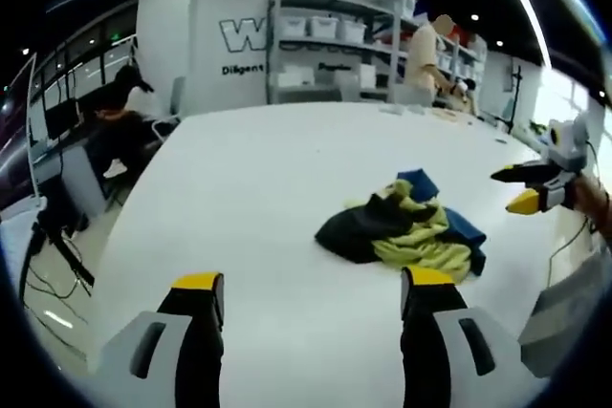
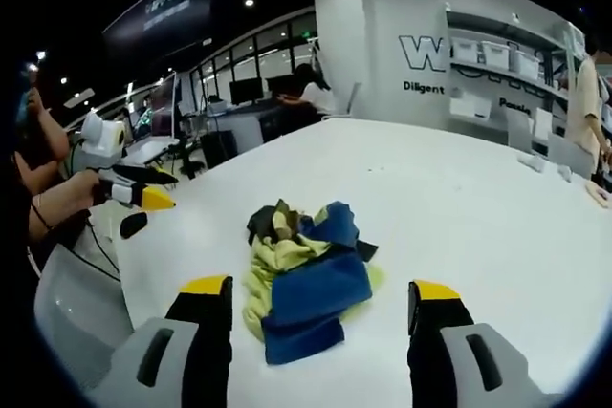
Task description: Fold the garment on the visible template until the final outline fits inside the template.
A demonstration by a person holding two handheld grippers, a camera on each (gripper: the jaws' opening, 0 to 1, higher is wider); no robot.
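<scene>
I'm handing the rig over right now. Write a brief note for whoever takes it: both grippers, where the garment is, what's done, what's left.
Left hand-held gripper: open, empty, held over the white table, short of the garment.
Right hand-held gripper: open, empty, jaws either side of the near edge of the garment, not gripping.
Garment: a crumpled heap of yellow, blue and black cloth on the table, between the two grippers.
Done: nothing folded so far.
Left: spread the garment flat, then fold it to fit the template. I cannot make out a template outline on the table in either view.
</scene>
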